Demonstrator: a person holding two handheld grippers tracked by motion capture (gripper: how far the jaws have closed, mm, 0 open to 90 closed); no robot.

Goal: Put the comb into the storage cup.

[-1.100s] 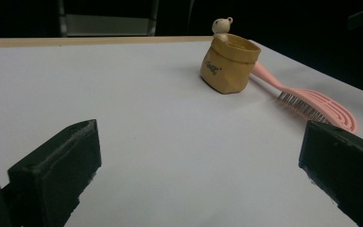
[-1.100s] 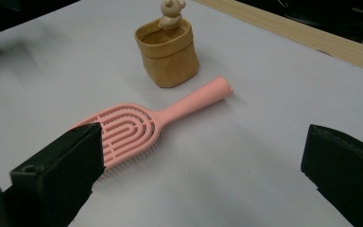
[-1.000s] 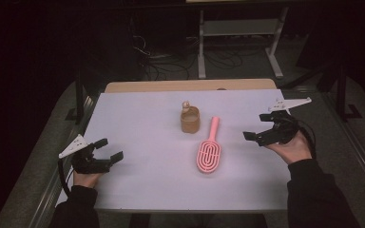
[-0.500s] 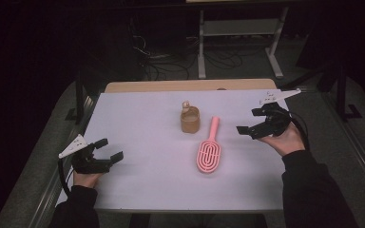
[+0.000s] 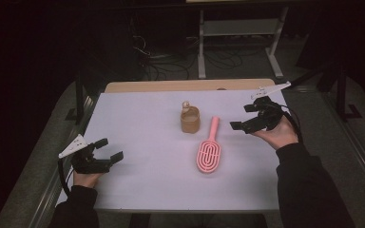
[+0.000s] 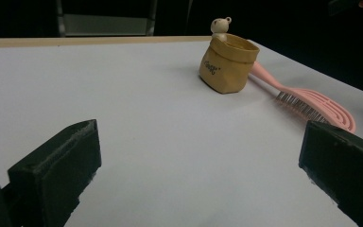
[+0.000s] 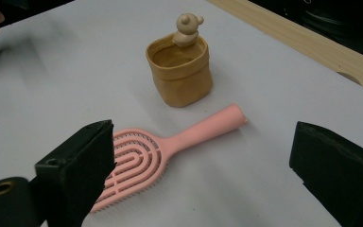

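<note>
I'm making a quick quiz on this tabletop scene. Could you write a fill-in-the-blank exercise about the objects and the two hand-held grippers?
1. The hairbrush lying on the white table is ____ in colour.
2. A small bear figure sits on the rim of the tan ____.
3. The jaws of the right hand-held gripper stand ____, with nothing between them.
4. The brush's handle points toward the ____ edge of the table in the high view.

Missing words: pink; pouch; open; far
</note>
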